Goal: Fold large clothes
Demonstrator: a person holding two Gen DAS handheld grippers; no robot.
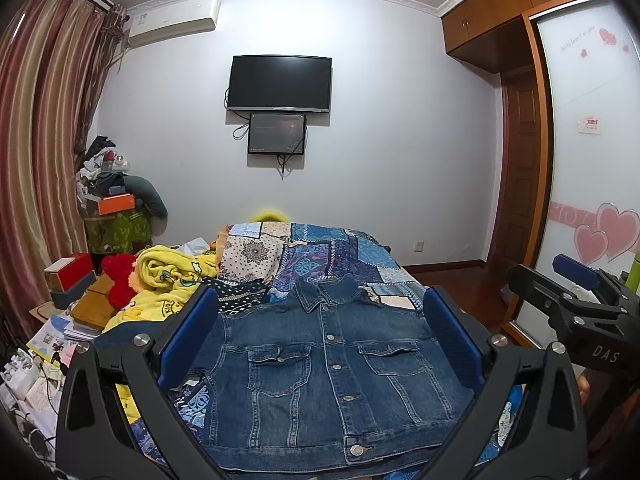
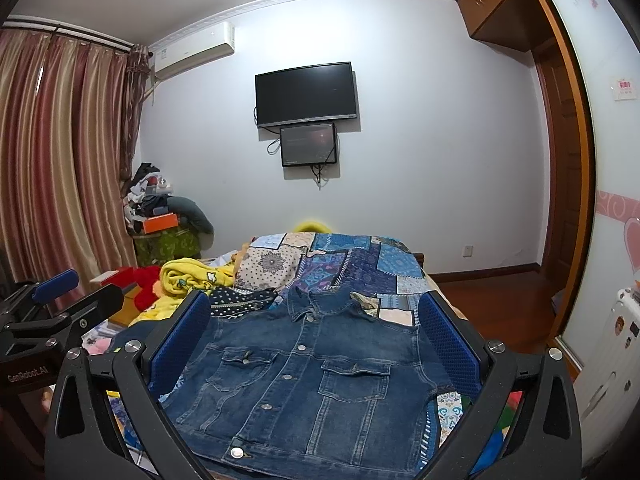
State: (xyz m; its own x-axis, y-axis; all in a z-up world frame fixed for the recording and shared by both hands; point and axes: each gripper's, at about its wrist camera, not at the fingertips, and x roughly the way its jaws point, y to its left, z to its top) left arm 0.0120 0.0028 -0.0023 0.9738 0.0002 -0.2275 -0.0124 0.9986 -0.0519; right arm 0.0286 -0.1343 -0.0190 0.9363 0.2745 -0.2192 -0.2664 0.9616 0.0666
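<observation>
Patchwork bedspread (image 1: 340, 252) bears denim jacket (image 1: 320, 376); left gripper (image 1: 320, 332) hovers open above.

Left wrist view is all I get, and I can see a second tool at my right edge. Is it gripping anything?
Observer: No. Its own camera shows the right tool wide open with nothing pinched. The denim jacket lies flat on the bed ahead of it.
Operator: What does my own tool look like from over there?
Observer: The left tool shows at that view's left edge, and its black body carries the lettering GenRobot.AI.
</observation>
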